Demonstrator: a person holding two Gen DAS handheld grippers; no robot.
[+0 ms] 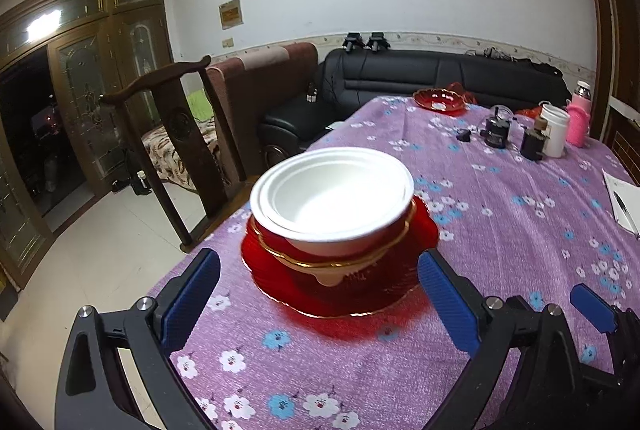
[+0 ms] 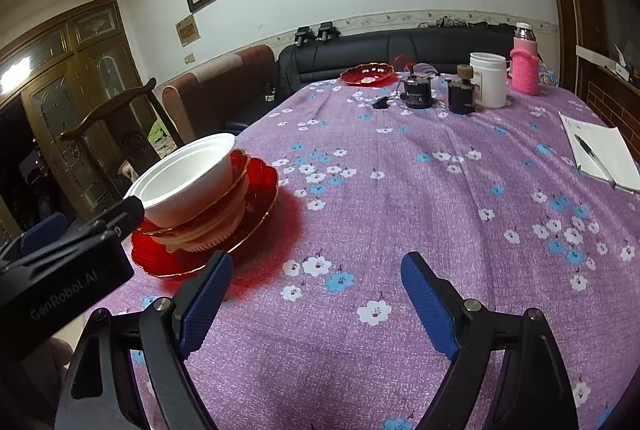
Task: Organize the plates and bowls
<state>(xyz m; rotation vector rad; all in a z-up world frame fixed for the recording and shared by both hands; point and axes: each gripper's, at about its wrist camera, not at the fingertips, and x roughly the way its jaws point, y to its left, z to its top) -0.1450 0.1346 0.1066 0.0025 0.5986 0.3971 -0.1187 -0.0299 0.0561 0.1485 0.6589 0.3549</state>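
- Sitting near the table's left edge: a stack with a white bowl (image 1: pixel 332 197) on top, nested in gold-rimmed red bowls (image 1: pixel 336 258), all resting on a large red plate (image 1: pixel 340 294).
- Judging the task mostly done; one small red dish (image 1: pixel 438 101) is lying well apart at the far end of the purple floral tablecloth (image 1: pixel 500 230), likely the piece left to gather.
- Left gripper (image 1: pixel 320 302) is standing wide, blue pads flanking the plate's near rim, gripping nothing.
- Right gripper (image 2: pixel 316 304) is also gaping wide over bare cloth, beside the stack, empty.
- Left wrist view is looking down into the white bowl; there seem to be two white bowls nested, though blur is making that uncertain.
- Right wrist view is showing the stack side-on, the white bowl (image 2: pixel 188 177) leaning toward the camera, and the left gripper's black body close to its rim; whether they are touching, I cannot tell.
- Right wrist view is also showing the white jar (image 2: pixel 488 79), pink bottle (image 2: pixel 524 63) and notebook with pen (image 2: pixel 600 153) more fully.
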